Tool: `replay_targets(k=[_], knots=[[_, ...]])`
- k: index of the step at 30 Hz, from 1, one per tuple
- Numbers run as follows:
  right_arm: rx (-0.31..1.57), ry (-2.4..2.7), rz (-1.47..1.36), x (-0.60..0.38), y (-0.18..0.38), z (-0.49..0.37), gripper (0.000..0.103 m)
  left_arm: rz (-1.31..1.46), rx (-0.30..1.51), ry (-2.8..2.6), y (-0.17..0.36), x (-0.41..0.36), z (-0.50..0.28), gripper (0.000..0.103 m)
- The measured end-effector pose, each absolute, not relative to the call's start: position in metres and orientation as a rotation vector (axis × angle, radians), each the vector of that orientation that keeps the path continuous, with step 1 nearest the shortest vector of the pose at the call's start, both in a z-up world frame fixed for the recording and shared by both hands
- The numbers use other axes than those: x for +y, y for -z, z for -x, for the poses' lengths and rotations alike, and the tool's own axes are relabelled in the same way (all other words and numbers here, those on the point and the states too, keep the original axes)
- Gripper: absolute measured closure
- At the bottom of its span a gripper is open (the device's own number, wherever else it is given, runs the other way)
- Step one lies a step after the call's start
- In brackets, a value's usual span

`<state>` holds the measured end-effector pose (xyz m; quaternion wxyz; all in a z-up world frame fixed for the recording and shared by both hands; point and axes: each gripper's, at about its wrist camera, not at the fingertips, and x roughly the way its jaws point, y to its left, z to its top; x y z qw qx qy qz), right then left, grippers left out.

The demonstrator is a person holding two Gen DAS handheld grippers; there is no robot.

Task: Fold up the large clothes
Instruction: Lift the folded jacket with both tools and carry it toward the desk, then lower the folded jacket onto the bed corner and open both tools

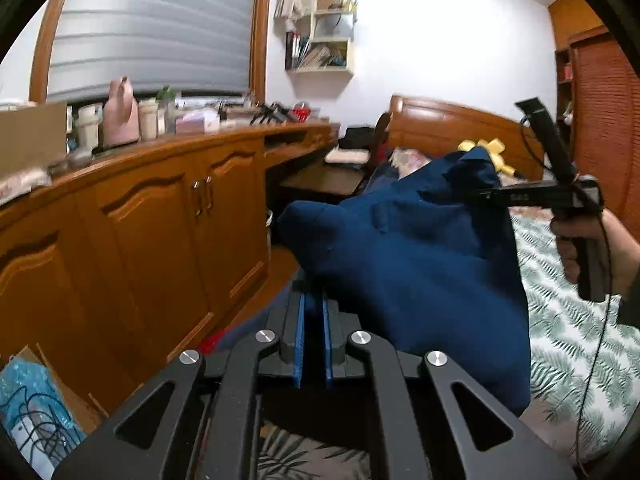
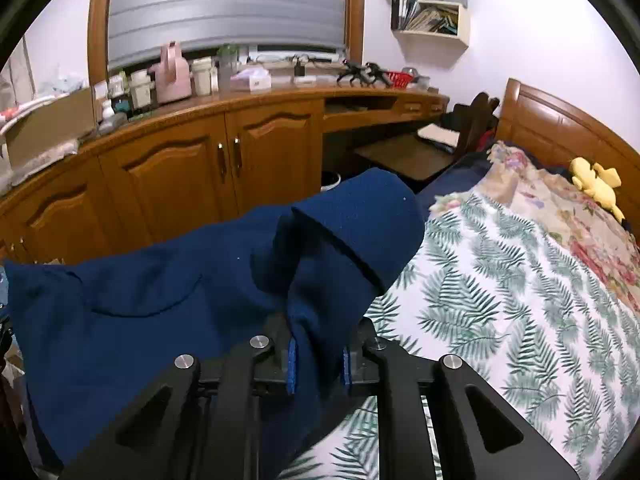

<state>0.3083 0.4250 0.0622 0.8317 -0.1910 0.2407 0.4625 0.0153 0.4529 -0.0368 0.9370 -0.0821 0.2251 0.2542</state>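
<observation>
A large navy blue garment (image 1: pixel 420 264) hangs in the air between my two grippers, above the bed. My left gripper (image 1: pixel 314 300) is shut on one edge of it, its blue pads nearly together with cloth bunched over the tips. My right gripper (image 2: pixel 318 344) is shut on another edge; the cloth (image 2: pixel 192 304) drapes over its fingers and spreads to the left. In the left wrist view the right gripper (image 1: pixel 480 194) shows at the right, held by a hand, pinching the garment's upper corner.
The bed with a fern-print sheet (image 2: pixel 500 300) lies below and to the right, with a floral quilt (image 2: pixel 568 216) and a yellow plush toy (image 2: pixel 596 186) near the wooden headboard (image 2: pixel 560 128). Wooden cabinets (image 2: pixel 200 168) with a cluttered top run along the left. A cardboard box (image 1: pixel 36 396) sits on the floor.
</observation>
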Motion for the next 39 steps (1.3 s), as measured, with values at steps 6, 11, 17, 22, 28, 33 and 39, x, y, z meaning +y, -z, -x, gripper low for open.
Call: replay_targets(k=[6,11,17,22,28,33,39], knots=[[0.600,-0.904,0.519,0.442,-0.018,-0.333,0.075,0.218,0.505,-0.546,0.064,0.464,-0.013,0.094],[0.576,-0.943,0.501,0.424,-0.018,-0.321,0.074,0.246,0.510,-0.547,0.058,0.460,-0.007,0.092],[0.573,-1.005,0.469,0.393,-0.014,-0.304,0.074,0.186,0.495,-0.551,0.041,0.442,0.000,0.058],[0.562,-1.033,0.456,0.366,-0.019,-0.294,0.074,0.162,0.439,-0.540,0.022,0.429,0.005,0.012],[0.513,-1.066,0.443,0.333,-0.034,-0.284,0.073,0.147,0.447,-0.576,0.005,0.405,0.001,0.000],[0.471,-1.090,0.411,0.299,-0.044,-0.271,0.054,0.133,0.446,-0.565,-0.007,0.384,0.000,0.000],[0.457,-1.103,0.393,0.264,-0.042,-0.260,0.039,0.117,0.449,-0.541,-0.018,0.355,-0.004,0.000]])
